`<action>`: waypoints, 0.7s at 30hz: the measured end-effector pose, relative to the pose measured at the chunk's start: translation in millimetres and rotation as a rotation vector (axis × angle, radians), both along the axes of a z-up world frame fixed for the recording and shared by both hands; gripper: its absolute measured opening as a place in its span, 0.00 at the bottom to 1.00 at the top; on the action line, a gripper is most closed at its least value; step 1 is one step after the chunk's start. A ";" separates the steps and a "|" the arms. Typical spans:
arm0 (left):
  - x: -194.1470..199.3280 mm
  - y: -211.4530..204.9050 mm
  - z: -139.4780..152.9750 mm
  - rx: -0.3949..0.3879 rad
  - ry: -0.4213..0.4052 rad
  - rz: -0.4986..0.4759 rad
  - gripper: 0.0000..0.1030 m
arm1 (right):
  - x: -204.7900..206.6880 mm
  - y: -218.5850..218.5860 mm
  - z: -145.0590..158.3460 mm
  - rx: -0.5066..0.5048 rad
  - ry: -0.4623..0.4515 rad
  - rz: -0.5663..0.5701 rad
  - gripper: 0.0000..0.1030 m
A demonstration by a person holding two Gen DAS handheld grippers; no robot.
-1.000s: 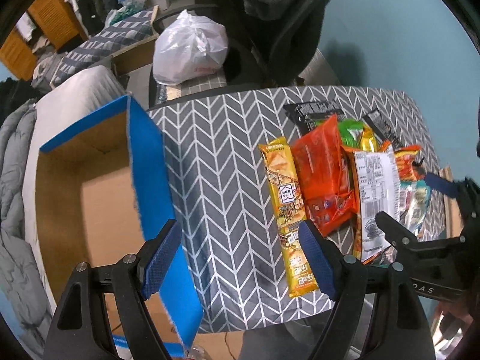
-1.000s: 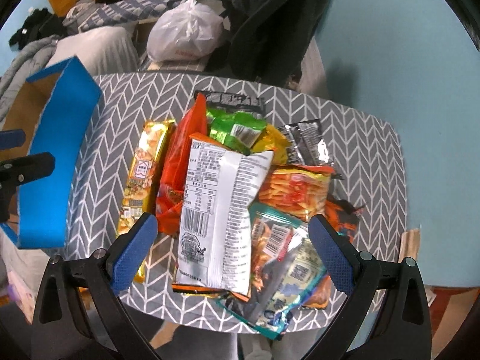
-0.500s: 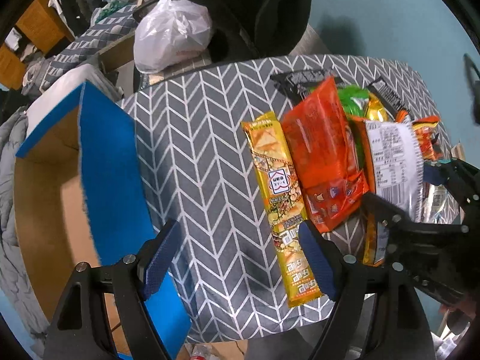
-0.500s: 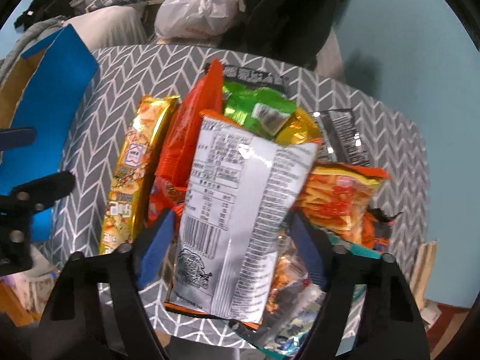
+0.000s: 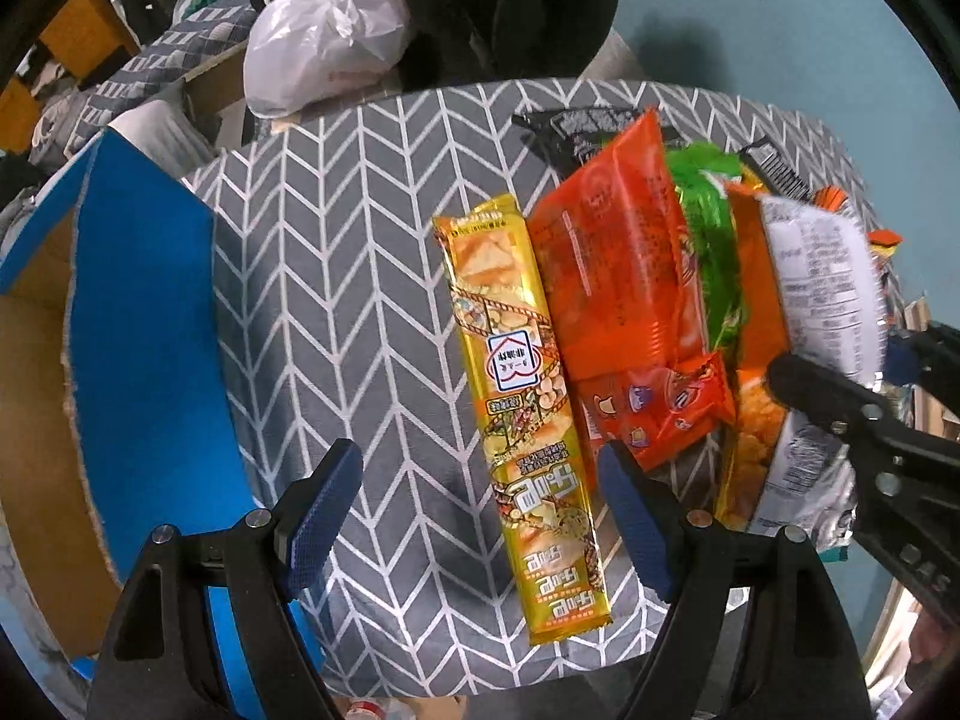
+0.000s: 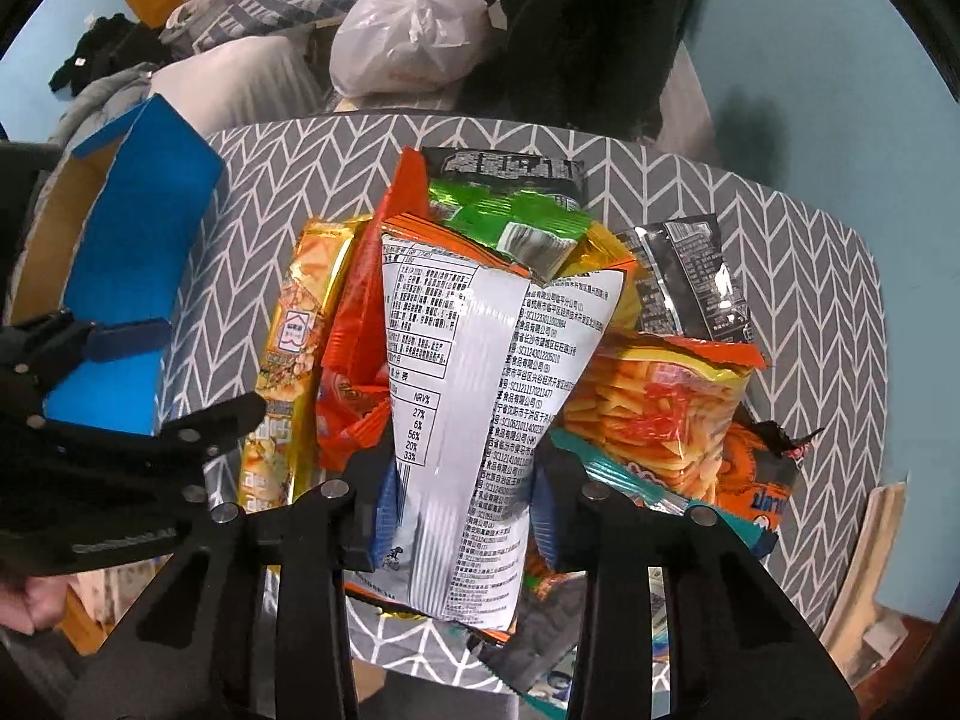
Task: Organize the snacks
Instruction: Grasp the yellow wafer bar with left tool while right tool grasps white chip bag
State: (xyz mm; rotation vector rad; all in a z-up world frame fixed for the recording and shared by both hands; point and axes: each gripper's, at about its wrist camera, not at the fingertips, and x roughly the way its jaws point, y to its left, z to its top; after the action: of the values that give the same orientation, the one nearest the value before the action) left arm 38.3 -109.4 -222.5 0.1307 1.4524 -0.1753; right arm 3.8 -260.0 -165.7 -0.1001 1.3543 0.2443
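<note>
Two tongs work the snack pile on the tabletop (image 5: 372, 252). Right tongs (image 6: 459, 498) pinch the white-backed chip bag (image 6: 480, 384) atop the heap; left tongs (image 5: 474, 516) hang wide above the long yellow snack bar (image 5: 528, 396), touching nothing. Next, I judge, comes lifting the bag toward the blue-edged cardboard box (image 5: 138, 324). Lower packets stay buried, and the box floor is cut off.

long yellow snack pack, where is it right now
In the left wrist view the long yellow snack pack lies flat on the grey chevron tablecloth, left of the orange bag, its near end between the open left gripper fingers.
</note>
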 end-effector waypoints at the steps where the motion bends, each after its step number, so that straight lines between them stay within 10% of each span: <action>1: 0.1 -1.6 -2.9 -0.002 0.007 0.002 0.79 | 0.2 -0.1 0.7 0.001 0.000 0.000 0.34; 13: 6.0 -9.6 -39.6 0.024 0.042 -0.007 0.79 | 0.7 -1.2 4.3 0.001 -0.004 0.017 0.34; 21: -1.1 -3.8 -50.4 -0.037 0.075 0.000 0.33 | 0.6 1.9 0.2 -0.005 -0.010 0.029 0.34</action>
State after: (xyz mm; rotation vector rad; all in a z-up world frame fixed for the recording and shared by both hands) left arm 37.1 -113.3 -272.9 0.0941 1.5230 -0.2088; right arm 4.4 -258.1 -165.5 -0.1258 1.3443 0.2647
